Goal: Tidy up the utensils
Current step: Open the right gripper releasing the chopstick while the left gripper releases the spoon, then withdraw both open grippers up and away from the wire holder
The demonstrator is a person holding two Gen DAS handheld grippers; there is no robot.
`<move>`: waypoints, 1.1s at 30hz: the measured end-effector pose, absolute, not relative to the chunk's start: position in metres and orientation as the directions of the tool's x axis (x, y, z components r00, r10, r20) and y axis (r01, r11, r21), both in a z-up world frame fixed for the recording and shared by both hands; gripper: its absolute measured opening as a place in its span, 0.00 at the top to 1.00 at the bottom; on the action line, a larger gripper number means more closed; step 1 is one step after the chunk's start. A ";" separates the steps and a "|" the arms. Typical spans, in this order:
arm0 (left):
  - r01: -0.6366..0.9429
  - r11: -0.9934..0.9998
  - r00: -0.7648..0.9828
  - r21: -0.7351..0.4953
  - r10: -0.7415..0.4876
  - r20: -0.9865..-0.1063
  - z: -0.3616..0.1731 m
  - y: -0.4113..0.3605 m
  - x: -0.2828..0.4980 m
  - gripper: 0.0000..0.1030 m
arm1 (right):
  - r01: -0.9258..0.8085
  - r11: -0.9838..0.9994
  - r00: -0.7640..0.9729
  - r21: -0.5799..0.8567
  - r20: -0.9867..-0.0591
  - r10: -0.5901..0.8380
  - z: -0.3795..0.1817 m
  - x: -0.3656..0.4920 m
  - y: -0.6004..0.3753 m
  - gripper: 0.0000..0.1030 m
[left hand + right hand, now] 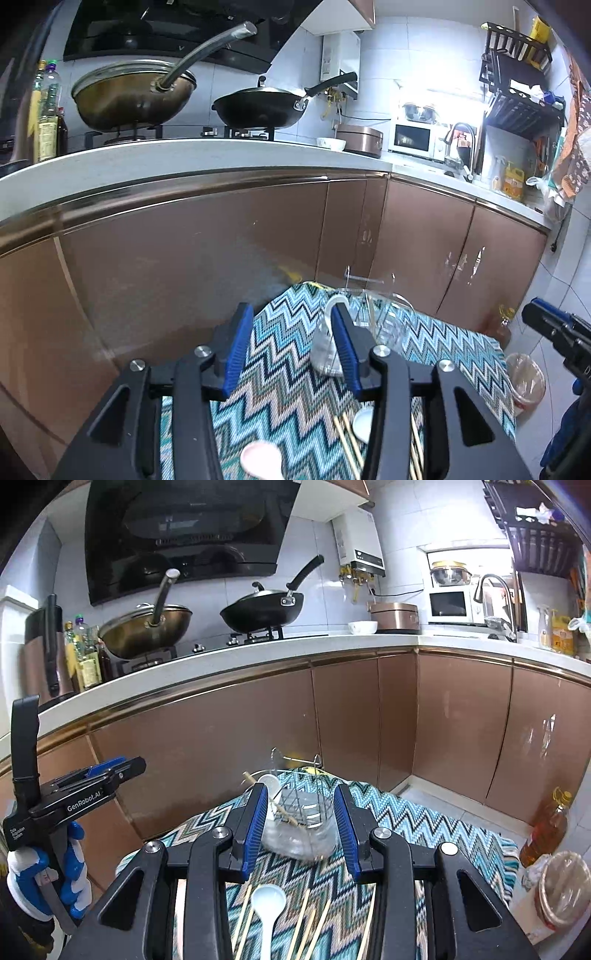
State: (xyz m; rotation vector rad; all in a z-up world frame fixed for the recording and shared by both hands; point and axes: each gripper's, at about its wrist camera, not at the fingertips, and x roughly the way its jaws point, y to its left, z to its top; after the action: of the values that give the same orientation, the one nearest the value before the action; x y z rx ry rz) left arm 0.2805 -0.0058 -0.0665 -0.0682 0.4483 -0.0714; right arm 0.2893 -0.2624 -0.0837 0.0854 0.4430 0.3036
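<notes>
your right gripper (300, 829) fills the bottom of its own view, blue-padded jaws apart with nothing between them, pointing slightly down over the zigzag cloth (424, 823). just under it lie a white spoon (266, 904) and about five loose wooden chopsticks (242, 919), flat on the cloth. ahead of the fingertips stands the clear holder (303, 827), with one white spoon (269, 782) and one chopstick (275, 805) leaning inside it.

your left gripper (291, 347) is also held low and tilted down, jaws apart and empty. below it you have a pink spoon (258, 459), a second white spoon (362, 422) and more chopsticks (347, 439); the clear holder (384, 328) sits just past its right finger.

from the right view, the left gripper (110, 771) reads "genrobot.ai" on its side, with a small label starting "data"; the rest is too small to read. a blue and white gloved hand (44, 878) grips its handle.

behind, the counter (258, 646) carries two woks (262, 609).
</notes>
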 end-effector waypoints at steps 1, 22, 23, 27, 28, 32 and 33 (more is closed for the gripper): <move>0.055 0.995 0.896 -0.082 -0.085 -0.435 -0.066 -0.004 0.273 0.55 | -0.271 0.951 0.860 0.147 -0.408 0.308 -0.083 0.283 -0.263 0.64; 0.088 0.977 0.842 -0.193 -0.177 -0.510 -0.068 0.021 0.149 0.55 | -0.278 0.951 0.866 0.134 -0.393 0.308 -0.058 0.148 -0.249 0.64; 0.089 0.976 0.841 -0.198 -0.180 -0.509 -0.068 0.022 0.146 0.55 | -0.280 0.951 0.866 0.133 -0.392 0.309 -0.058 0.143 -0.249 0.64; 0.090 0.973 0.847 -0.211 -0.186 -0.498 -0.063 0.024 0.132 0.55 | -0.286 0.948 0.866 0.137 -0.388 0.317 -0.056 0.127 -0.247 0.64; 0.090 0.973 0.848 -0.213 -0.187 -0.496 -0.062 0.025 0.130 0.55 | -0.284 0.949 0.867 0.140 -0.386 0.317 -0.055 0.123 -0.247 0.64; 0.091 0.974 0.857 -0.207 -0.182 -0.482 -0.057 0.025 0.120 0.55 | -0.285 0.948 0.869 0.145 -0.378 0.319 -0.052 0.114 -0.246 0.64; 0.090 0.975 0.858 -0.203 -0.179 -0.481 -0.056 0.025 0.119 0.55 | -0.284 0.948 0.869 0.143 -0.379 0.317 -0.051 0.113 -0.245 0.64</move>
State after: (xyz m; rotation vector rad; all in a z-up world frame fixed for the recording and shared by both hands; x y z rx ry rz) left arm 0.1188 0.0246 -0.0560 -0.1768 0.5209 -0.1419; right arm 0.1127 -0.2453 -0.0511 0.0833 0.4100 0.3146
